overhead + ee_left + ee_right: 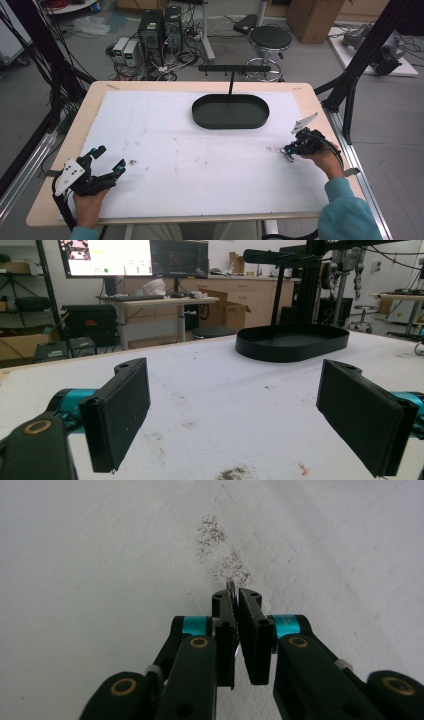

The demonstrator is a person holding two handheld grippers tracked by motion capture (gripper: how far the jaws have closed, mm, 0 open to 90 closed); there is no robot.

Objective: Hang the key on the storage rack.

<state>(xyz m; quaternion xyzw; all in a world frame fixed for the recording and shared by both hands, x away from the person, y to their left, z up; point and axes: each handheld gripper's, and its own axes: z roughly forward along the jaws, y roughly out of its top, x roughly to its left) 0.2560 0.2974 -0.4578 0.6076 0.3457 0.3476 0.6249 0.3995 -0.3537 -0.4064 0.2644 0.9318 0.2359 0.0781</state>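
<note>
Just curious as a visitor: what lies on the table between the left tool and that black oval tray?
Bare white mat with faint stains, between the left tool and black tray; seen in the high and left gripper views.

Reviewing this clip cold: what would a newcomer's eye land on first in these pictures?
Probably the black oval tray, dark against the white table cover at the far middle, with a black T-shaped stand rising behind it. Next, the right gripper at the right edge, jaws pinched on a thin silvery object above a brown speckled stain. The left gripper rests near left, jaws wide apart.
</note>
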